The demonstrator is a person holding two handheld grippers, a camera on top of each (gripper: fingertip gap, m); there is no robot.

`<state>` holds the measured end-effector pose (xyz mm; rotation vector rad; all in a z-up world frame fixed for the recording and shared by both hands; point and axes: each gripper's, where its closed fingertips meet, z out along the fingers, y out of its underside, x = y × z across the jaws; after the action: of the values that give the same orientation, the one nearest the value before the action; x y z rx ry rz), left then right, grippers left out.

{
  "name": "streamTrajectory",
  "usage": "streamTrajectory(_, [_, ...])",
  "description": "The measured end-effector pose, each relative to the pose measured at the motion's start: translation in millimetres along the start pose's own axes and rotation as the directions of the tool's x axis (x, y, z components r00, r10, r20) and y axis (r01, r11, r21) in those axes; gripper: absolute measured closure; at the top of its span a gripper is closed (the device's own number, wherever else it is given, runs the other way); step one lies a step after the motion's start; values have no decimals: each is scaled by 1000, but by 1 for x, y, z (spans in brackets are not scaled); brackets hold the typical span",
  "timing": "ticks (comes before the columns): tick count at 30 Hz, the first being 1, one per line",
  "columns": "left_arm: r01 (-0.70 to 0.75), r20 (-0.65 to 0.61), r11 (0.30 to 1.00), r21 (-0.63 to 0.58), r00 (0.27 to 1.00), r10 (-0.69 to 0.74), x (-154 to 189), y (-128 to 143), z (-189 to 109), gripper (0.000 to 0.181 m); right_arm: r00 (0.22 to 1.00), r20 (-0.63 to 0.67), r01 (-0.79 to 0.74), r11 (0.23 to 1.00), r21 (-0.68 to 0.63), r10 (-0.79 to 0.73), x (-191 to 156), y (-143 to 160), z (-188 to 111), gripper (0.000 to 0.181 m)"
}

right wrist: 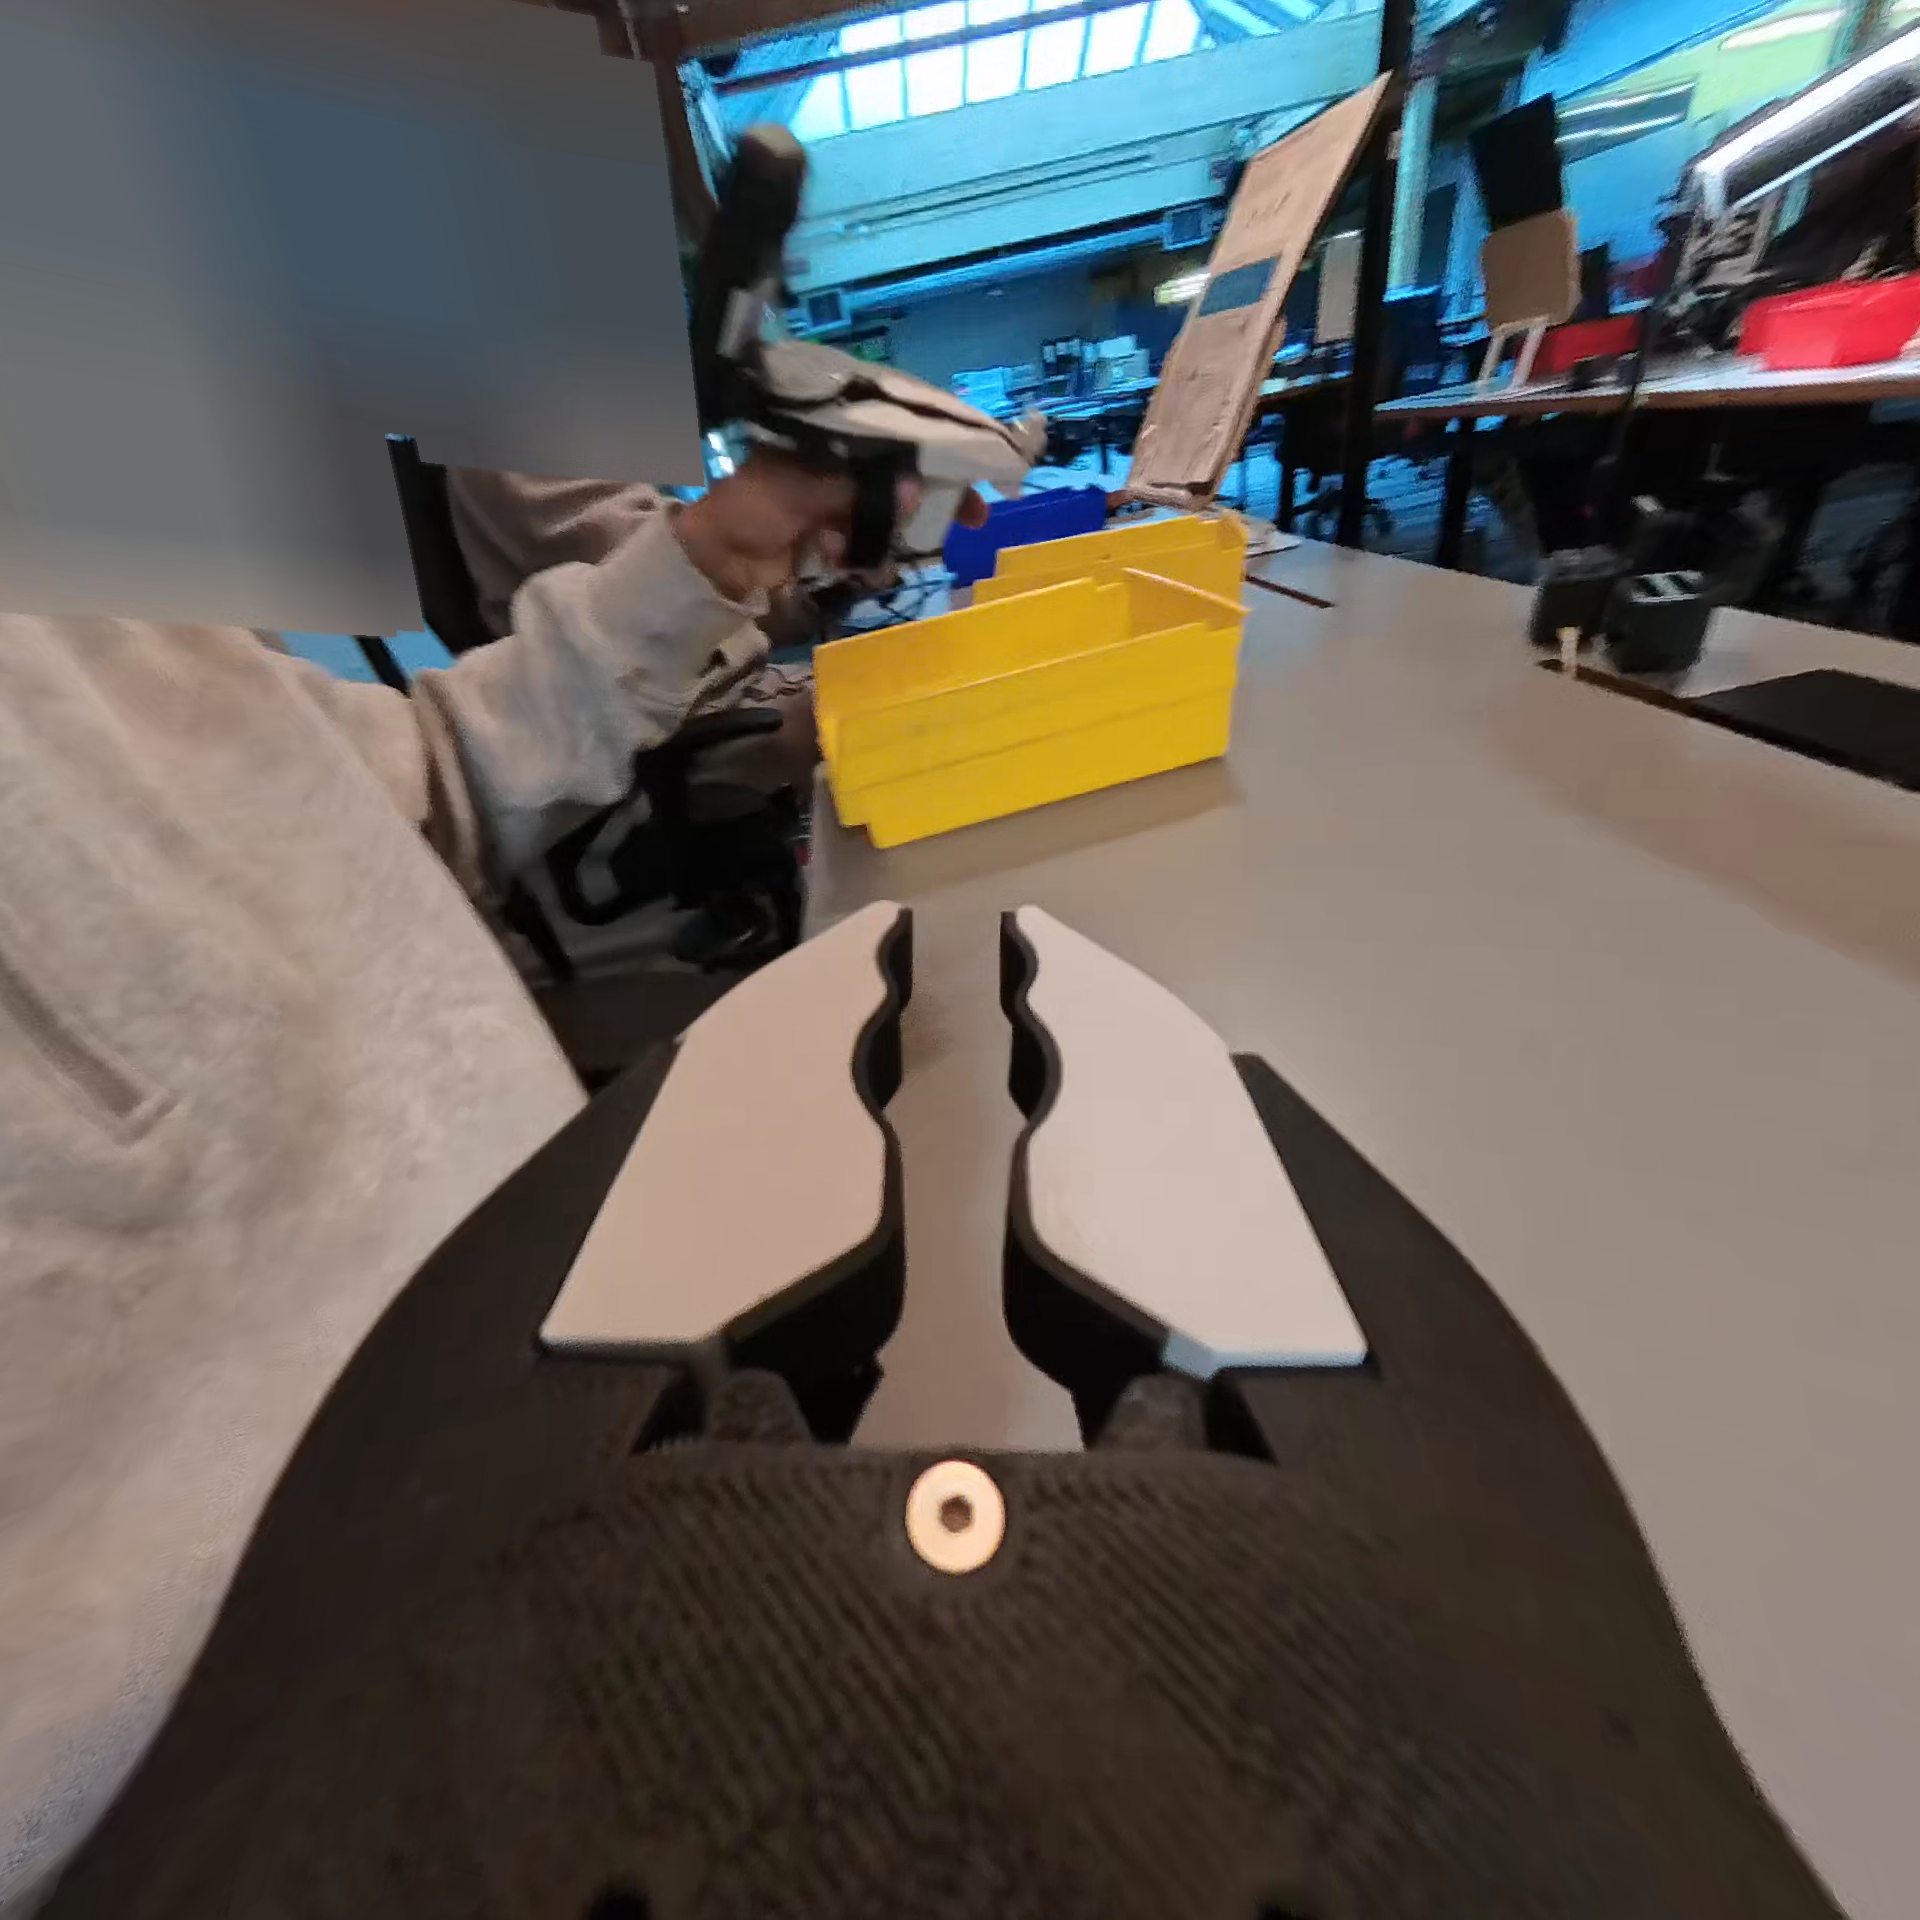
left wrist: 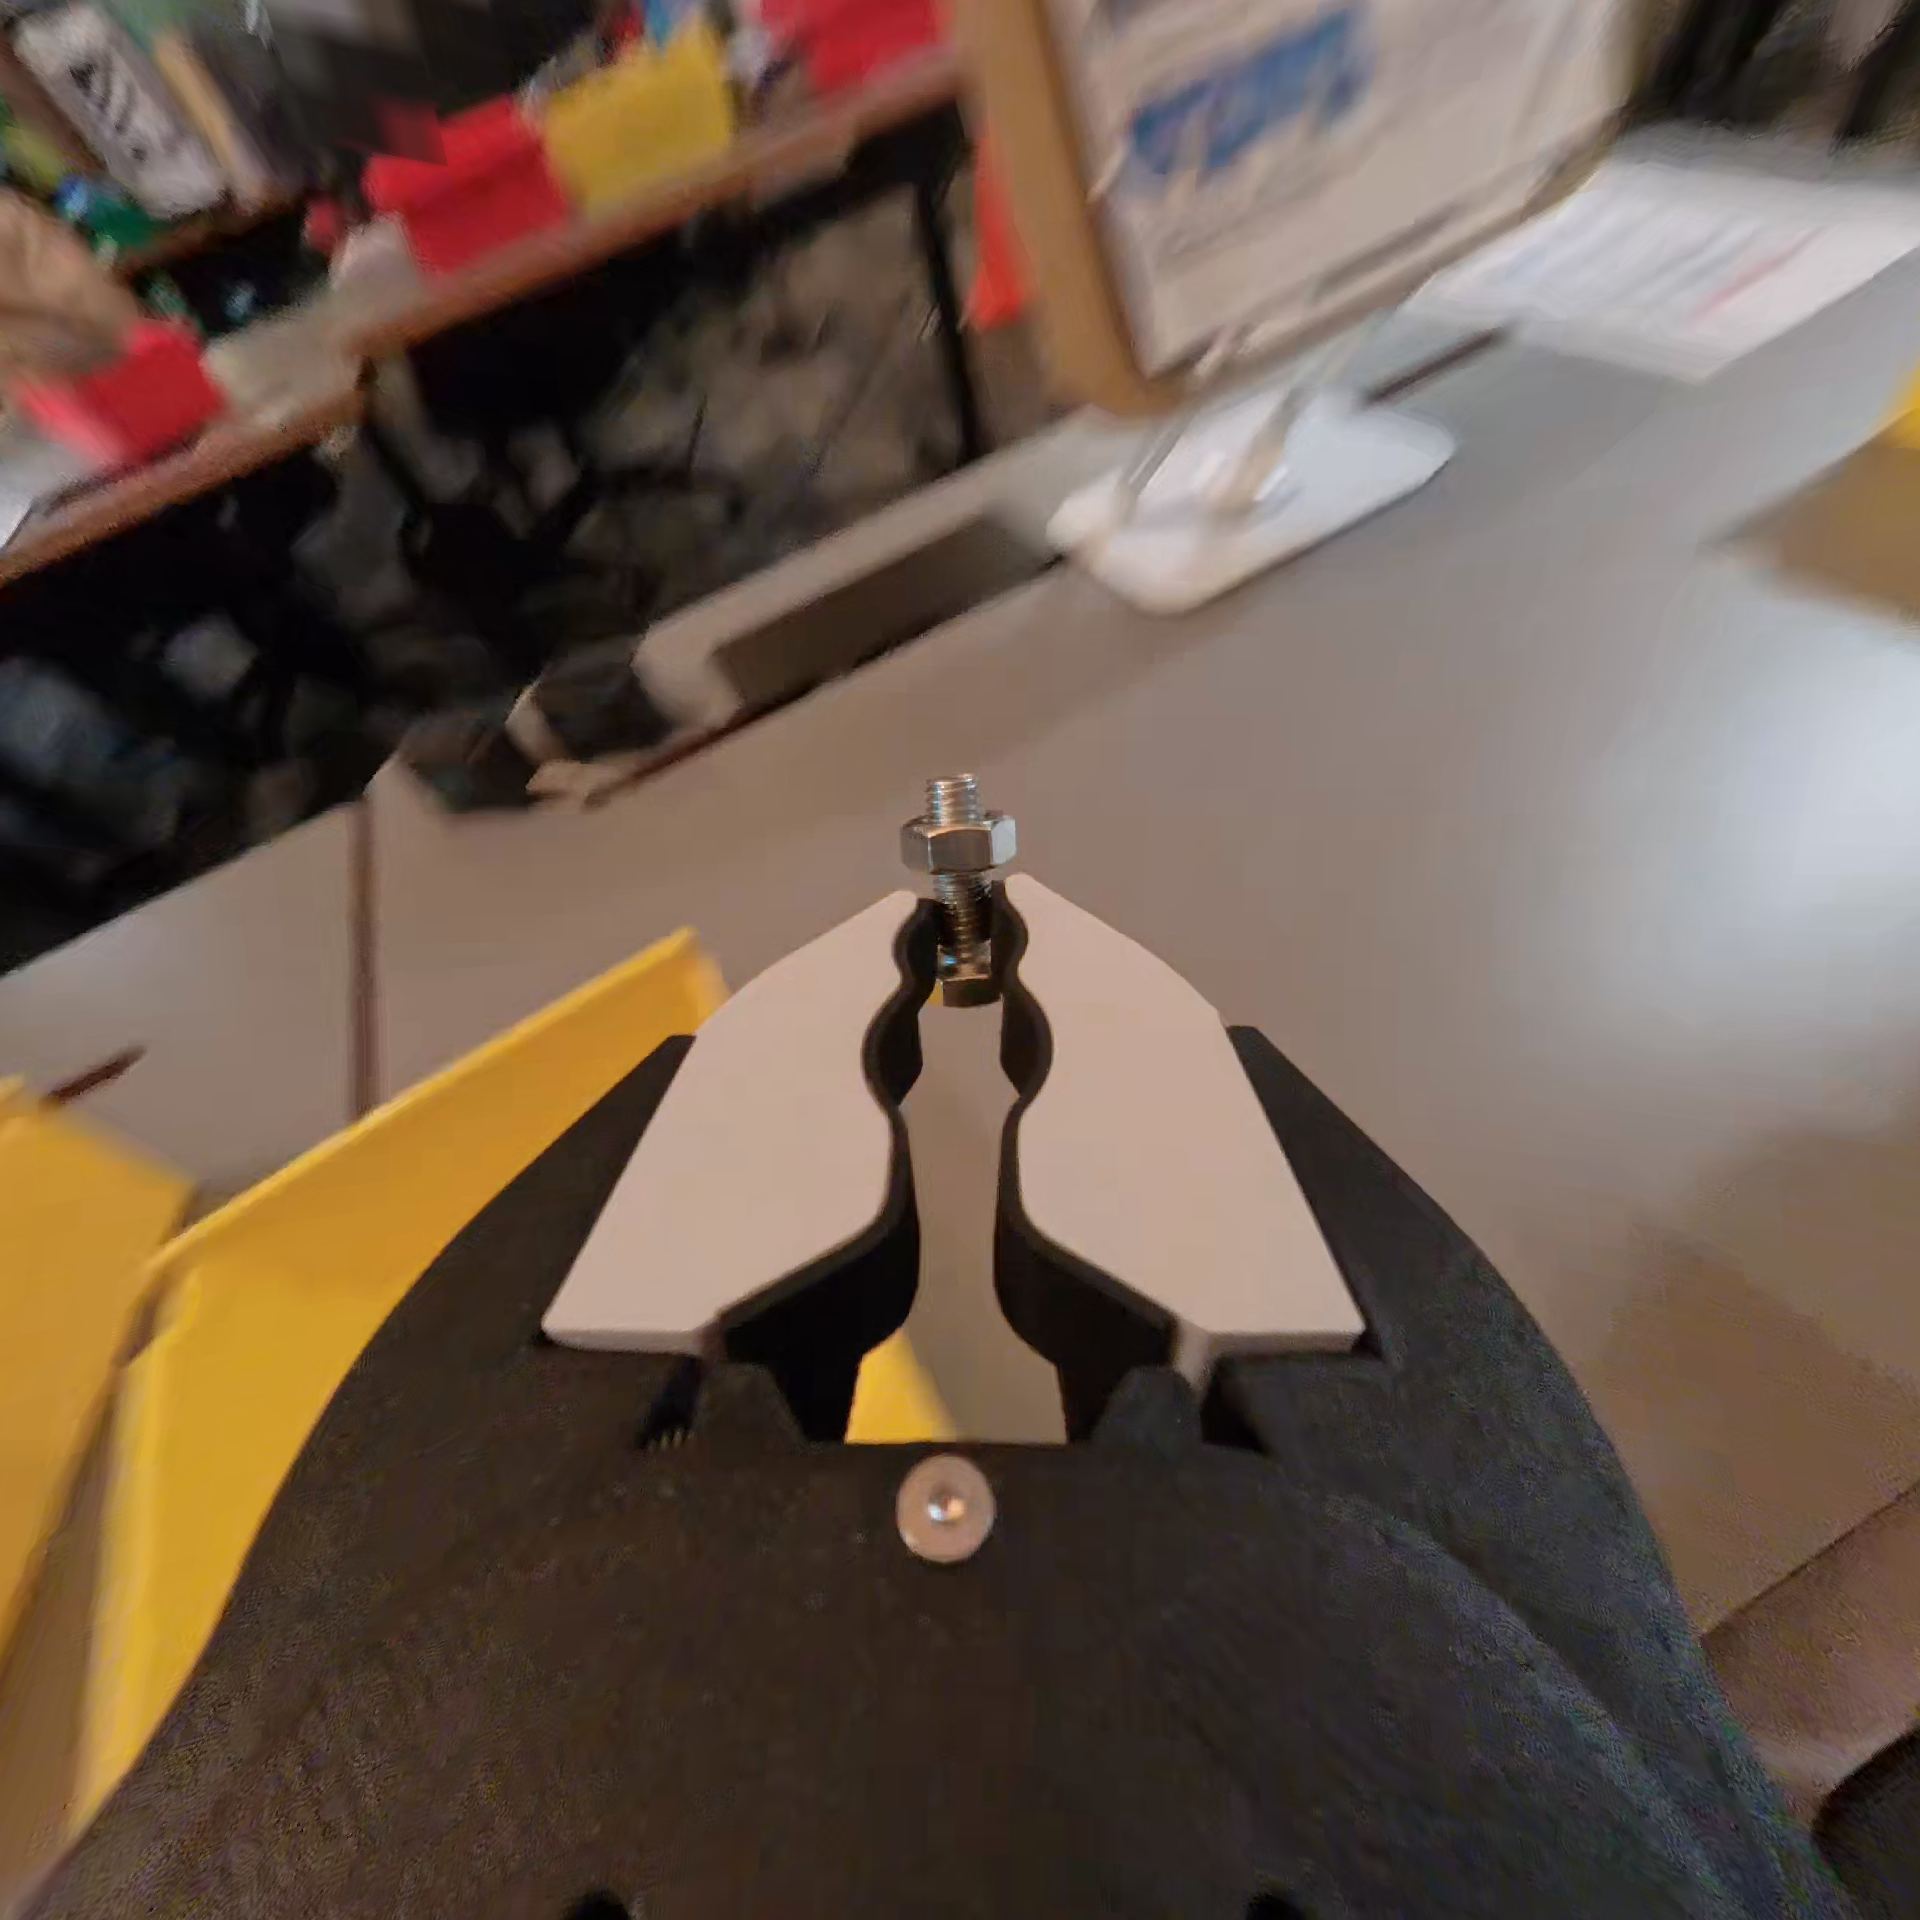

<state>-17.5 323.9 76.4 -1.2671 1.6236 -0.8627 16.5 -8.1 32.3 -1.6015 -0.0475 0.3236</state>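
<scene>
My left gripper (left wrist: 958, 914) is shut on a small steel bolt (left wrist: 958, 940) that stands upright between its fingertips. A hex nut (left wrist: 957, 840) sits on the bolt's thread just above the tips. The gripper is held above the grey table (left wrist: 1351, 831), with a yellow bin (left wrist: 343, 1247) below it to the left. My right gripper (right wrist: 956, 925) is empty, its jaws a narrow gap apart, low over the grey table (right wrist: 1351, 987) near its left edge. The left gripper (right wrist: 883, 426) also shows far off in the right wrist view, held in a hand above the yellow bins (right wrist: 1029, 707).
A white stand base (left wrist: 1257, 499) and a cardboard board (left wrist: 1049, 208) stand at the table's far side, with shelves of red and yellow bins (left wrist: 551, 166) behind. In the right wrist view a person's grey sleeve (right wrist: 208, 1039), a blue bin (right wrist: 1029, 525) and black devices (right wrist: 1621, 613) show. The gap from one gripper's tips to the other's is roughly 35 cm.
</scene>
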Motion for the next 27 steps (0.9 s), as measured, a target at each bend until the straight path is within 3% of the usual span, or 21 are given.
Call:
streamTrajectory(1, [11,-60,997,71,998,-7,28,-20,10,168,999,-33,19,1000,-10,-19,9,5,0,165])
streamTrajectory(5, [112,-324,971,211,945,-39,159,-56,68,169,986,-165,24,1000,-11,-26,32,32,-9,164])
streamTrajectory(8, [255,-354,904,344,927,-126,232,-59,111,169,970,-237,-52,999,-6,49,48,43,-22,160])
streamTrajectory(11, [259,-343,899,353,930,-133,288,-45,141,169,955,-250,-142,986,91,160,64,27,-38,157])
streamTrajectory(13, [268,-365,902,339,921,-137,318,-40,151,168,952,-264,-144,988,55,154,70,34,-48,155])
streamTrajectory(15, [323,-472,908,268,865,-168,350,-36,152,168,951,-302,-76,997,-24,66,76,45,-55,156])
streamTrajectory(17, [308,-478,915,260,864,-155,365,-32,154,168,949,-313,-43,998,-35,29,78,45,-58,157])
streamTrajectory(23, [228,-525,935,273,849,-54,383,-24,149,169,959,-248,-141,990,0,136,72,49,-54,155])
streamTrajectory(27, [302,-602,932,199,789,-127,386,-23,142,170,966,-226,-130,992,2,127,65,47,-49,164])
